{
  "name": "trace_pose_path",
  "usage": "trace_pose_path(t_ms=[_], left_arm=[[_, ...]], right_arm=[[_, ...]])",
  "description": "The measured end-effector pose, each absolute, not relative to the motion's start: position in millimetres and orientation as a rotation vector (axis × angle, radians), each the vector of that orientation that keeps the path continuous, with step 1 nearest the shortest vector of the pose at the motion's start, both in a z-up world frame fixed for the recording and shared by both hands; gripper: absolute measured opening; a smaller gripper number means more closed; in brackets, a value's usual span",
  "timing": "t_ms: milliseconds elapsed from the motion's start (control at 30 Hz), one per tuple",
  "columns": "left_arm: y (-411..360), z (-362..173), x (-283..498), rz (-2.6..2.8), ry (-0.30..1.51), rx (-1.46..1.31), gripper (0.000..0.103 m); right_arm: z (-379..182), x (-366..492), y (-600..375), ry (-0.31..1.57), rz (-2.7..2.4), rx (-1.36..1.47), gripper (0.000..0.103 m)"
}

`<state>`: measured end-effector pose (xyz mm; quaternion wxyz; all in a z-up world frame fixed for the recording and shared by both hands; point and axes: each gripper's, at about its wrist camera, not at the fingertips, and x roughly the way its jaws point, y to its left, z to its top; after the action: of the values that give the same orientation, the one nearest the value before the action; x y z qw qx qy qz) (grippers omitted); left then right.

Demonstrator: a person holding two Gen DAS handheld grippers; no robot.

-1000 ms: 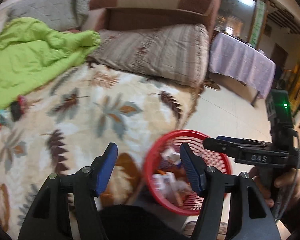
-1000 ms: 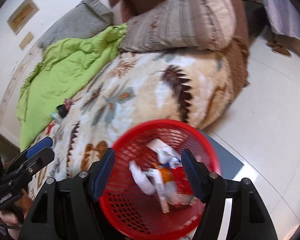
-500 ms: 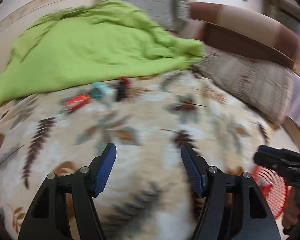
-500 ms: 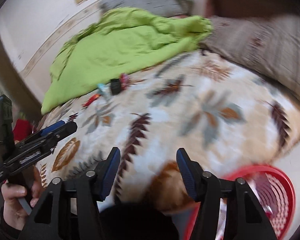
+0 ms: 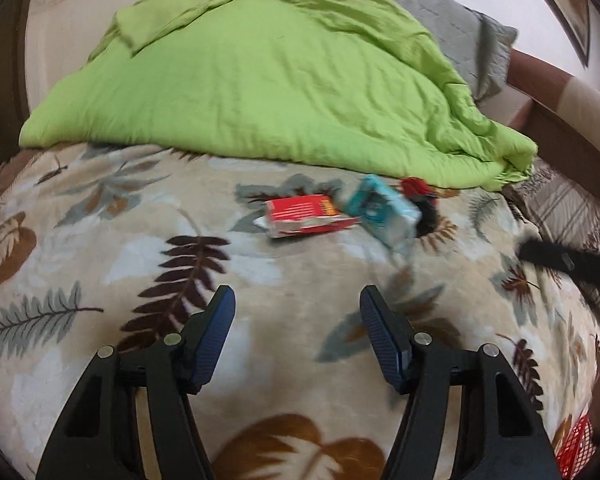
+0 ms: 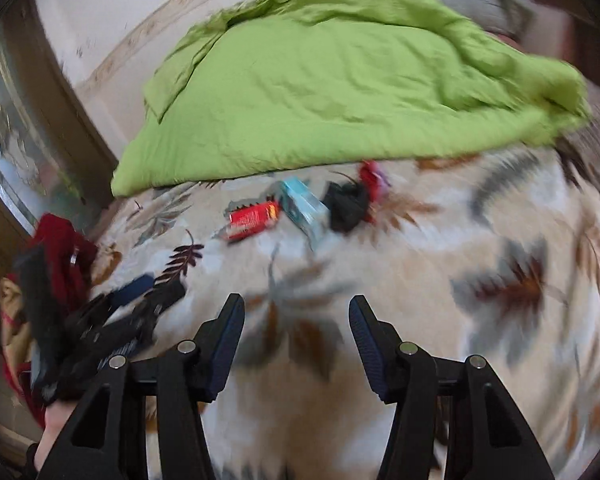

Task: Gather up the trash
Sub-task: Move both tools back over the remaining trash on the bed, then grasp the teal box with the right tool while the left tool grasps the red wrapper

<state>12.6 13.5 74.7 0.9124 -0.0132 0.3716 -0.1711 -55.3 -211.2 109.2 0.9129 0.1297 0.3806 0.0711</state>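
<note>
Trash is seen beside the green quilt (image 5: 260, 92) on the leaf-patterned blanket (image 5: 100, 248): a red carton (image 5: 304, 216), a teal box (image 5: 384, 208), a black wrapper (image 6: 346, 204). Nothing is held: the left gripper (image 5: 296, 312) is kept open, the right gripper (image 6: 296, 316) is closing empty. On soft bedding, blanket could be pinched with the carton.

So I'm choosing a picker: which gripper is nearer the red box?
Left, narrowly. The left gripper sits just short of the red box; the right gripper is further right.

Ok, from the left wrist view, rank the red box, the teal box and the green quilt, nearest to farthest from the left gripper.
Measured from the left gripper, jaws apart and empty:
1. Red box, on the blanket straight ahead.
2. Teal box, ahead to the right, touching the red box; only slightly farther.
3. Green quilt, heaped behind both.
</note>
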Motion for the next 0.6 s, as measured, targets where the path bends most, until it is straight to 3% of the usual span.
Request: trace_pose_path(t_ms=[300, 500, 533, 567, 600], left_arm=[[42.9, 64.6, 44.3, -0.310, 0.774, -0.092, 0.064], [34.7, 59.2, 54.4, -0.334, 0.771, -0.064, 0.064], [34.3, 58.0, 56.1, -0.335, 0.776, -0.066, 0.064], [34.3, 56.9, 57.0, -0.335, 0.781, -0.069, 0.064], [34.9, 56.1, 57.9, -0.334, 0.784, -0.072, 0.064]], right_arm=[[84.4, 95.8, -199.7, 0.827, 0.095, 0.126, 0.059], [52.4, 132.4, -194.5, 0.930, 0.124, 0.085, 0.058], [50.4, 130.3, -190.4, 0.929, 0.131, 0.074, 0.054], [48.6, 127.5, -185.5, 0.931, 0.125, 0.054, 0.038], [46.4, 125.0, -180.7, 0.942, 0.125, 0.037, 0.034]])
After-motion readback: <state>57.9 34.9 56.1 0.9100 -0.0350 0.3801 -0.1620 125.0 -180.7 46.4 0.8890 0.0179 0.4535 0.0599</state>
